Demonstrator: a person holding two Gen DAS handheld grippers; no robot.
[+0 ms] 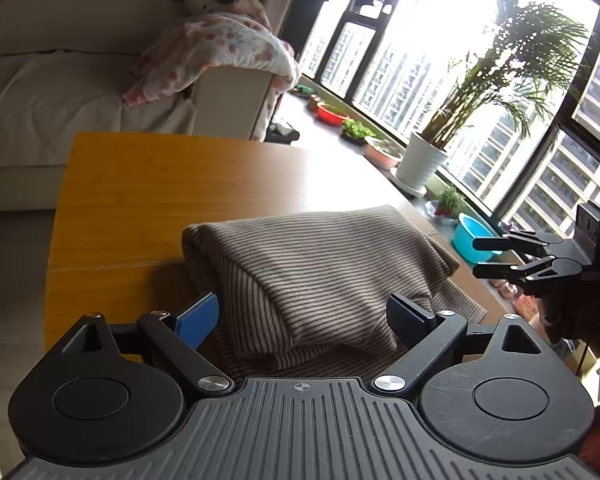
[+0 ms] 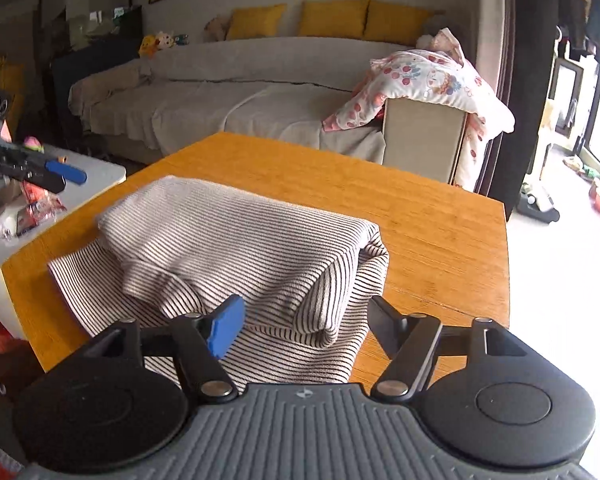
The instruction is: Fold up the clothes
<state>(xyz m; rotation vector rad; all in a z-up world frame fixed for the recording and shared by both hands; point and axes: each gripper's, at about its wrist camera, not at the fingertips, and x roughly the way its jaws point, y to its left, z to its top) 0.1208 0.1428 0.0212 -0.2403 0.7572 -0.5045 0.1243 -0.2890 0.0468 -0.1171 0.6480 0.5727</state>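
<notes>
Lying folded between both open tongs [image 1: 304, 320], striped garment [image 2: 240, 240].

Your left wrist camera sits low and close over the striped garment [image 1: 320, 280], facing along the table [image 1: 148, 184] toward the windows [image 1: 420, 68]. Your right wrist camera looks across the same garment [image 2: 236, 248] toward the sofa [image 2: 240, 92]. Both views share the table, the garment and the floral blanket [image 1: 220, 52].
</notes>
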